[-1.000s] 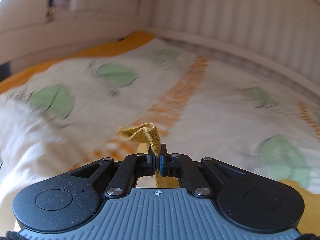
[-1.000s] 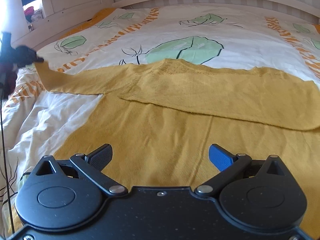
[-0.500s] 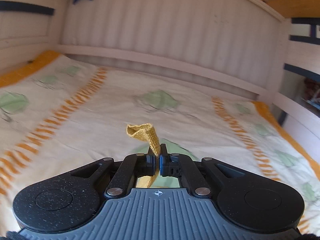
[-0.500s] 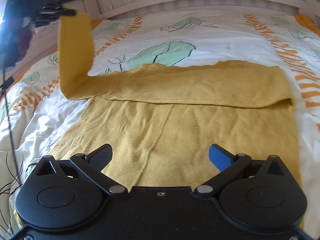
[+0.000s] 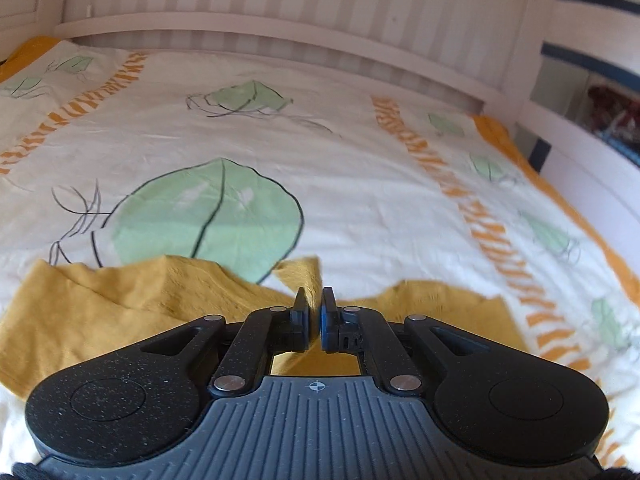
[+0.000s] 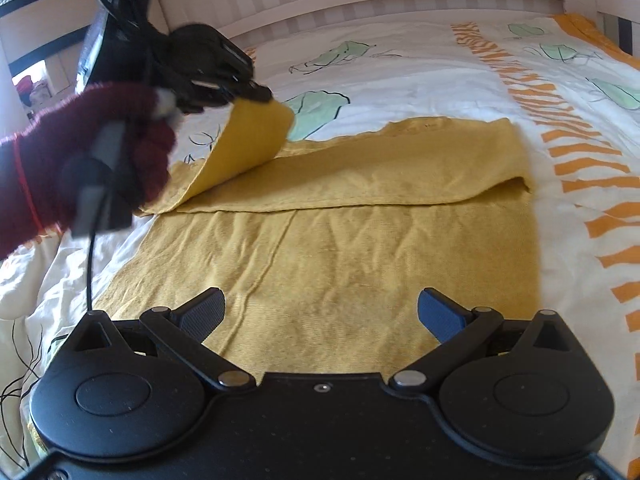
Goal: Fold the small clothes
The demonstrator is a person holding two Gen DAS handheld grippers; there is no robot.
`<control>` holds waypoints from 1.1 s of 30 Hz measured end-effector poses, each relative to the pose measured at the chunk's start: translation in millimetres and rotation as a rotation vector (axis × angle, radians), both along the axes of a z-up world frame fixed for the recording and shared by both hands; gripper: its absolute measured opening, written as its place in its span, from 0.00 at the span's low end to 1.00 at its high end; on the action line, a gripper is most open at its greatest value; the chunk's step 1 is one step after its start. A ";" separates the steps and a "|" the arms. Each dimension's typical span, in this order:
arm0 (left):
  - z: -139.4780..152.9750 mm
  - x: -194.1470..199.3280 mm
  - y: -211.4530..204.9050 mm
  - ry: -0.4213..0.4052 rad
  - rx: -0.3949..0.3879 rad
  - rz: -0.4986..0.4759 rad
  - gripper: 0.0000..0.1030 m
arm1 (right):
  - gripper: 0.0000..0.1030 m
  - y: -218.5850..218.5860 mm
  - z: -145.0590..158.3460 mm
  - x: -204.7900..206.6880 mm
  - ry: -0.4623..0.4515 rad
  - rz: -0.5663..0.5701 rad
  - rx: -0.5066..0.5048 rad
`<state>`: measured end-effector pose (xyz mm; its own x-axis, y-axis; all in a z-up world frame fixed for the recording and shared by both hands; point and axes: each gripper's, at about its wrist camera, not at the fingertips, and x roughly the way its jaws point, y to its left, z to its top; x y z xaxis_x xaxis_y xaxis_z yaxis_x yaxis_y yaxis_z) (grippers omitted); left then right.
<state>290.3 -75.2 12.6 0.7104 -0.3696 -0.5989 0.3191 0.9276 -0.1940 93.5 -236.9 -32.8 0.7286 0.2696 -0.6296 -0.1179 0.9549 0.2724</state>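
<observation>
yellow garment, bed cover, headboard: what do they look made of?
Yellow garment: soft matte knit or jersey, going by its fine ribbed texture and limp creasing; the exact fibre can't be told. Bed cover: thin woven cloth, likely cotton, matte, with printed leaves and fine wrinkles. Headboard: rigid grooved panels painted pale, probably wood or board.

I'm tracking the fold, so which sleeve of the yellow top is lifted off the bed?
The sleeve pinched in the left gripper curls up in the air; the other sleeve lies flat across the yellow top.
</observation>
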 end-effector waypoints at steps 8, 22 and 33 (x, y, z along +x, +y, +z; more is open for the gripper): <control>12.8 -26.7 -12.5 -0.113 0.073 -0.097 0.40 | 0.99 -4.3 -6.6 5.4 0.031 -0.023 0.023; -22.2 -58.8 74.0 -0.026 0.186 0.035 0.47 | 0.99 -2.8 11.5 51.0 -0.007 -0.027 0.075; -60.1 -60.7 133.1 0.079 0.170 0.160 0.47 | 0.75 6.2 -8.7 128.1 0.055 -0.034 0.161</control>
<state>229.6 57.9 -47.4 0.7003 -0.1451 -0.6989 0.1553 0.9866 -0.0493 221.6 -230.7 -41.4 0.7043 0.3465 -0.6196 -0.0673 0.9014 0.4277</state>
